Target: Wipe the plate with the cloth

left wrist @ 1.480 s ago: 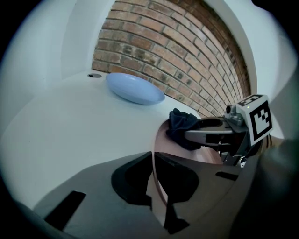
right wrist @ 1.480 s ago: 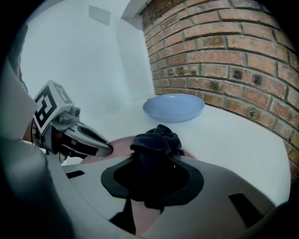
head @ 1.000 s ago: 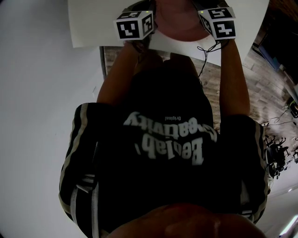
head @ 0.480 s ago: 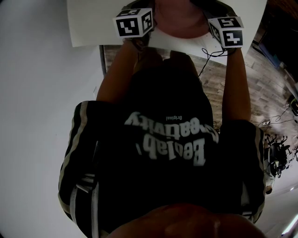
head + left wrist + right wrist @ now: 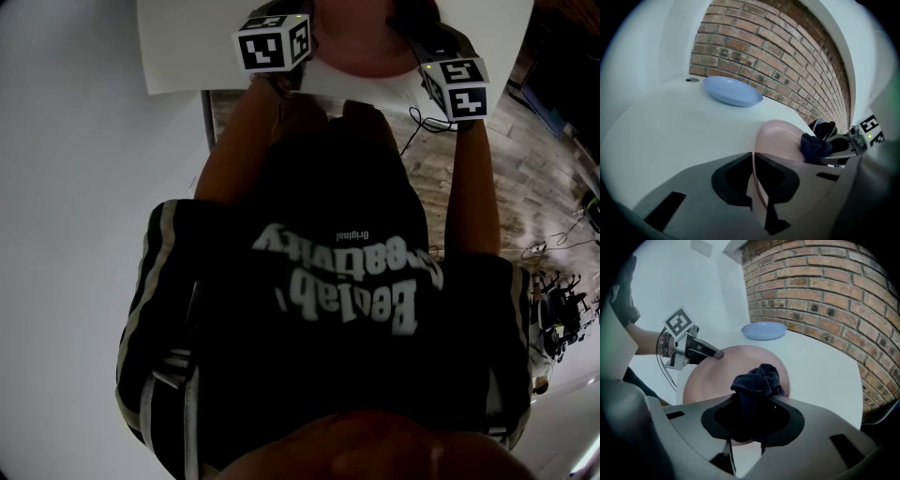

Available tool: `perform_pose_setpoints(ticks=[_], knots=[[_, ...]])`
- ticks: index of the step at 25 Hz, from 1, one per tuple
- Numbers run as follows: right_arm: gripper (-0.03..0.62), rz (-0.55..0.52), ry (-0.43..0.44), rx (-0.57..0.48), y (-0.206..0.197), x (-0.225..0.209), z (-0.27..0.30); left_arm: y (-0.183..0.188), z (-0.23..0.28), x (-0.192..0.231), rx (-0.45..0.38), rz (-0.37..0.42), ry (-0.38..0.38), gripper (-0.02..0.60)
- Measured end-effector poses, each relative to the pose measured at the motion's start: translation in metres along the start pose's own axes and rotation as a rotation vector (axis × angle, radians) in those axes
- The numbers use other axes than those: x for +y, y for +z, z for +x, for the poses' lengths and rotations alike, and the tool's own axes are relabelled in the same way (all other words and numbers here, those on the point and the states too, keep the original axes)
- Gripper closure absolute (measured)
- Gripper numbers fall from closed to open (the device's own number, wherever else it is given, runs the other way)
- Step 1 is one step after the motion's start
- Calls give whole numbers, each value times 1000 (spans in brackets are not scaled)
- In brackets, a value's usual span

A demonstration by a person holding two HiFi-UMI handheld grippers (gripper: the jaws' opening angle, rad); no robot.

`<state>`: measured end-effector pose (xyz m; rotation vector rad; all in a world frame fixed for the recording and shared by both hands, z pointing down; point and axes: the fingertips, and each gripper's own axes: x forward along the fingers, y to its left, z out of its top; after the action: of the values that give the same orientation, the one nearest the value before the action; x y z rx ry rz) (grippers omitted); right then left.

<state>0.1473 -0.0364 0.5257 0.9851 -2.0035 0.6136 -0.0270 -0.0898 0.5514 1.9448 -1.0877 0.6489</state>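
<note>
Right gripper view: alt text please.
The right gripper grips a bunched dark blue cloth over a pink plate, whose left rim the left gripper clamps. A light blue plate sits behind on the white table, by a brick wall.

The left forearm (image 5: 228,155) and the right forearm (image 5: 474,178) stretch forward, apparently angled downward. The left gripper (image 5: 753,161) has its jaws nearly together, pinched on the rim of the pink plate (image 5: 780,138). The right gripper (image 5: 751,420) clamps a bunched dark cloth (image 5: 757,383) between its jaws.
</note>
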Motion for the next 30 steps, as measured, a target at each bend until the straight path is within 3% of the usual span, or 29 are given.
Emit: perform_pose_setpoints(ticks=[16,30], knots=[[479,-26,67,22,-25,49,-18,1,0,-1,-15,16,-1,568],[479,-157,228,89,-31,98,-16,0,-1,0,-25,15,-1,568]])
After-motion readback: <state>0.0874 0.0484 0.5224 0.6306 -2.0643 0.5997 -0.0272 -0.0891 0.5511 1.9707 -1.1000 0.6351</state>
